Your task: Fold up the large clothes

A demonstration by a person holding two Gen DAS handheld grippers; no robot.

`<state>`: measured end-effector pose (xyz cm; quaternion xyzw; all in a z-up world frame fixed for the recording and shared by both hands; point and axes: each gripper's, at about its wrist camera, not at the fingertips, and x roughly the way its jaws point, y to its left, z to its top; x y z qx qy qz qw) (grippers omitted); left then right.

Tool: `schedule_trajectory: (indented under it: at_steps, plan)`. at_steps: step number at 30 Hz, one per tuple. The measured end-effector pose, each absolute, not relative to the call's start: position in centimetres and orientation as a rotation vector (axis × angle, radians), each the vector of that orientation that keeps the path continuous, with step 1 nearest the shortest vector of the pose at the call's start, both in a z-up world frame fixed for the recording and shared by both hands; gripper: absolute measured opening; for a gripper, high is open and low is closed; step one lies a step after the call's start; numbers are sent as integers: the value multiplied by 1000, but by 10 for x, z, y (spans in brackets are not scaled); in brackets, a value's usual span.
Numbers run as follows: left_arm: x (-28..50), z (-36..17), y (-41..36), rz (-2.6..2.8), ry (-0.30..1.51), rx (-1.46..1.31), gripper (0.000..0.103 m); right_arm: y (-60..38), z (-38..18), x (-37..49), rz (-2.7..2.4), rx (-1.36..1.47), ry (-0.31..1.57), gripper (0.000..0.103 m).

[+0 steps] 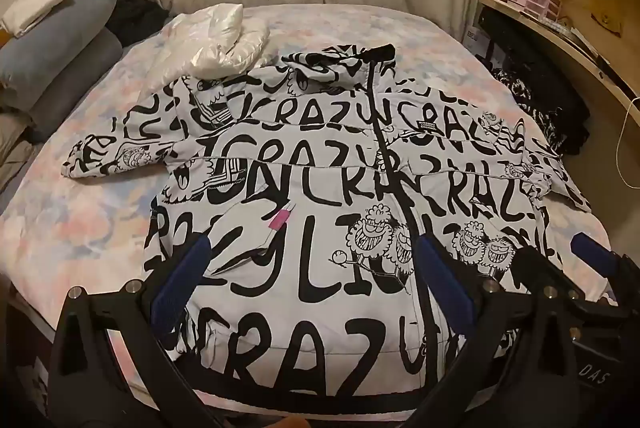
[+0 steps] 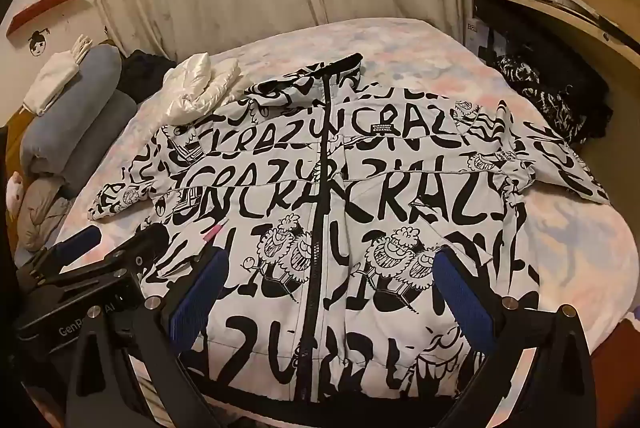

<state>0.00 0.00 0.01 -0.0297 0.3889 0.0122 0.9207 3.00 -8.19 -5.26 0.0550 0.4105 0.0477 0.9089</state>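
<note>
Claws, left claw (image 1: 308, 268) and right claw (image 2: 328, 284), hang wide open (gripping nothing) so we can take the flat-spread jacket (image 1: 320, 164) on the bed (image 1: 80, 212).

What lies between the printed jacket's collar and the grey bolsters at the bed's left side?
A shiny white puffer jacket, crumpled on the bedspread beside the printed jacket; both views show it.

One printed jacket (image 1: 320, 196), one white jacket (image 1: 224, 44), two grey bolsters (image 1: 60, 56), one bed (image 1: 80, 212)
</note>
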Motion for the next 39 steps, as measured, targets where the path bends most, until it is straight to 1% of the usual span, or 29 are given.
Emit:
schedule_trajectory:
  at_steps: [21,39]
  plan:
    - [-10,-2,6,28,814,-59,99,-78,-47,24,98,103,842,103]
    - [-17,-5,17,29,820,-62,98,-70,-58,20,108,119,860,103]
